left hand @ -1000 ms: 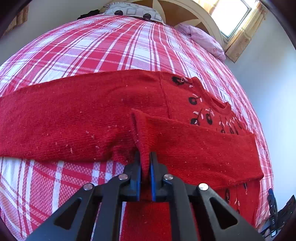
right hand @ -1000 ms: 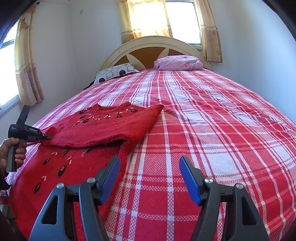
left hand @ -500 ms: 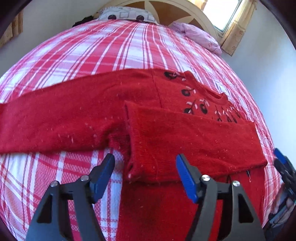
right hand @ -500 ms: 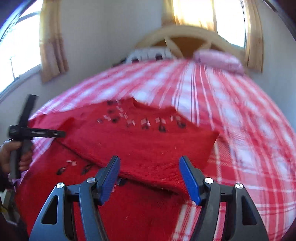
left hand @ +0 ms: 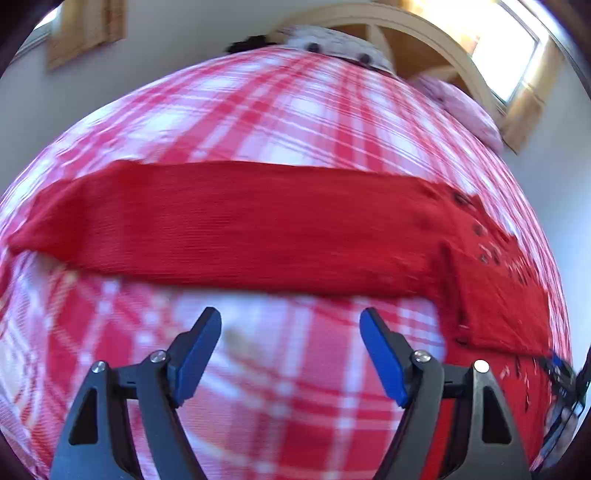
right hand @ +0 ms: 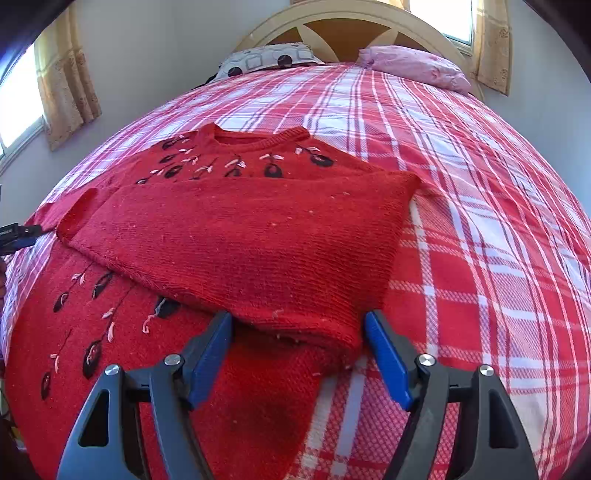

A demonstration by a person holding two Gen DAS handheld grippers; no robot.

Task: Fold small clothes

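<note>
- Left gripper (left hand: pixel 290 350) has its jaws opening with nothing between them; only the plaid bedspread (left hand: pixel 280 122) lies under the blue pads, and the unfolded sleeve (left hand: pixel 229 225) stretches across just beyond.
- Right gripper (right hand: pixel 297 354) is also opening; the near edge of the folded sleeve (right hand: pixel 251 251) sits between its pads, but they do not appear to press on it.
- Red sweater (right hand: pixel 92 332) lies flat, front up, on the bed, collar toward the headboard (right hand: pixel 347 26).
- Done, by the look of it: one sleeve is laid across the chest, covering part of the embroidered pattern.
- Left, I judge: the other sleeve, which lies straight out to the side, needs folding in; then the body needs doubling over.
- Around: a spotted pillow (right hand: pixel 266 59) and a pink pillow (right hand: pixel 413 66) at the head of the bed, curtained windows on both sides.
- Nothing blocks the work; the bedspread around the sweater is free of other items. The left wrist view is blurred, so fine detail there is uncertain.
</note>
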